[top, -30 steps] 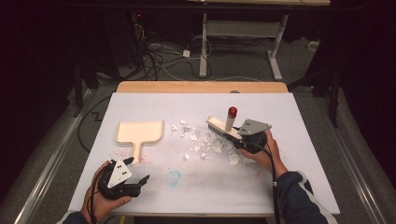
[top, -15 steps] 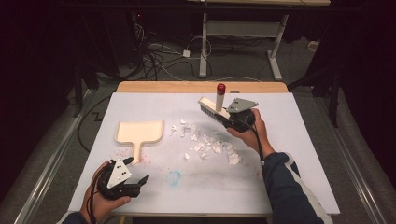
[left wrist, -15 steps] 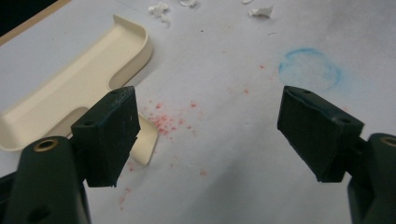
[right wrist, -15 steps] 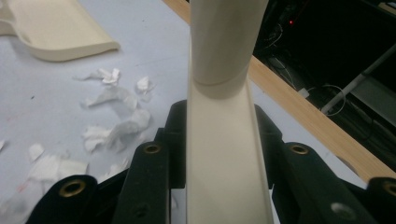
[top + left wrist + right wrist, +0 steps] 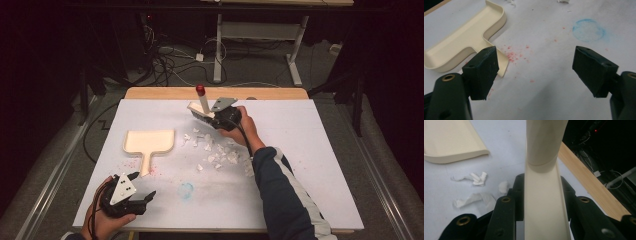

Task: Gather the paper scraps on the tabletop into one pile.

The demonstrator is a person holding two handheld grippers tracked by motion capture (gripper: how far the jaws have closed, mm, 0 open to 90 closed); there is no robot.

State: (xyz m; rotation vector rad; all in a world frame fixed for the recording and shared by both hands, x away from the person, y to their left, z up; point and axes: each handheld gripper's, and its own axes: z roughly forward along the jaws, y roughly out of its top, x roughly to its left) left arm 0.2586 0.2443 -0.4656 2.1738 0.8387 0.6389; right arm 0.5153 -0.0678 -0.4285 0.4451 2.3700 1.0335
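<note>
A cream hand brush (image 5: 202, 107) with a red-tipped handle is clamped in my right gripper (image 5: 210, 118), which is shut on it just behind the far edge of the scattered white paper scraps (image 5: 220, 152). In the right gripper view the brush handle (image 5: 544, 195) runs up between the jaws of the right gripper (image 5: 543, 202). A cream dustpan (image 5: 149, 141) lies flat at centre left. My left gripper (image 5: 144, 185) rests near the front left of the table, open and holding nothing, and in the left gripper view this left gripper (image 5: 539, 72) points past the dustpan's handle (image 5: 466, 37).
White paper covers the table (image 5: 310, 165), with a wooden strip (image 5: 150, 93) along the far edge. A blue ring stain (image 5: 186, 190) and red specks (image 5: 511, 53) mark the paper. Beyond the table are dark floor, cables and a desk frame.
The right gripper has carried the brush away from the person and to the left, from the right side of the scraps to their far edge. The left gripper has stayed put.
</note>
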